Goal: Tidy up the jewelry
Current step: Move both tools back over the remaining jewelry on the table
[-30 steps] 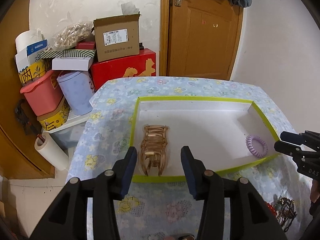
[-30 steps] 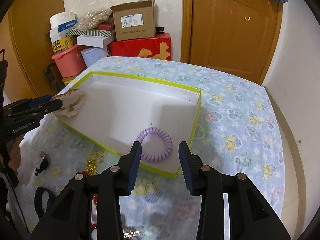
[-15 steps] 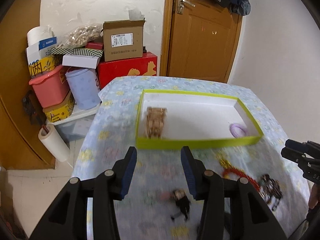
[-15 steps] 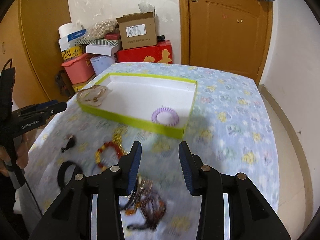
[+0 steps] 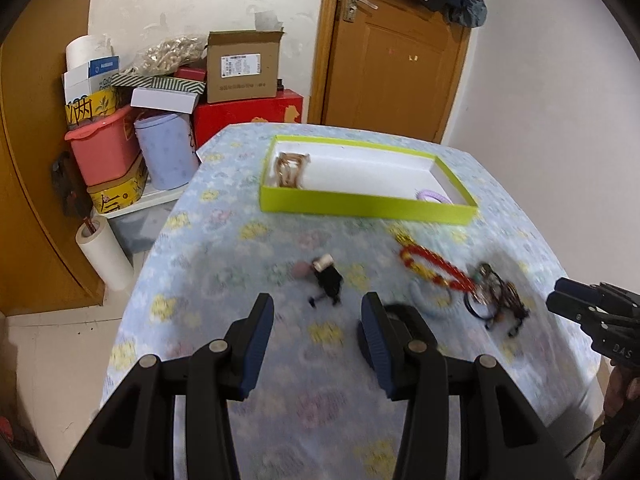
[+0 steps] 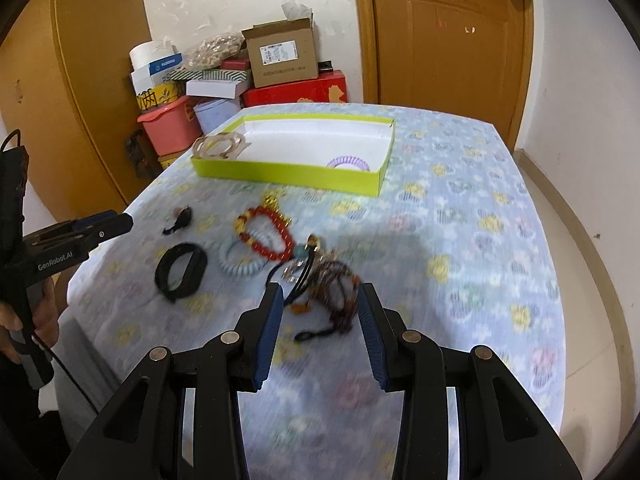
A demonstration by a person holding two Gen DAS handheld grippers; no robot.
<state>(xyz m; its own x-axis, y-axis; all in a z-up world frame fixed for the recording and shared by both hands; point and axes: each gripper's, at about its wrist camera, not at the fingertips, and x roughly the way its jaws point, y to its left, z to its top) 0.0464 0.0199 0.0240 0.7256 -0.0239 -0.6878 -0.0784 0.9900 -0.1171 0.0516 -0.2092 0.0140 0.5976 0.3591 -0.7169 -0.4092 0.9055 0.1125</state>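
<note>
Claws (image 5: pixel 317 334) empty, tray (image 6: pixel 288 172) holding bangles (image 6: pixel 218 147), scrunchie (image 6: pixel 347 163)

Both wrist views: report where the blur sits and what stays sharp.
Left wrist view: tablecloth and red bead bracelet smeared, left claw sharp. Right wrist view: dark bead tangle smeared, right claw sharp; fisheye bends the door.

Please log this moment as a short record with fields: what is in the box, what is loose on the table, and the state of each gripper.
box: green, open, on the table
in box: gold piece at its left end; purple coil at its right end
loose on table: red beads, black band, pale coil, dark tangle, small black piece
left gripper: open, empty
right gripper: open, empty, tangle ahead of it
</note>
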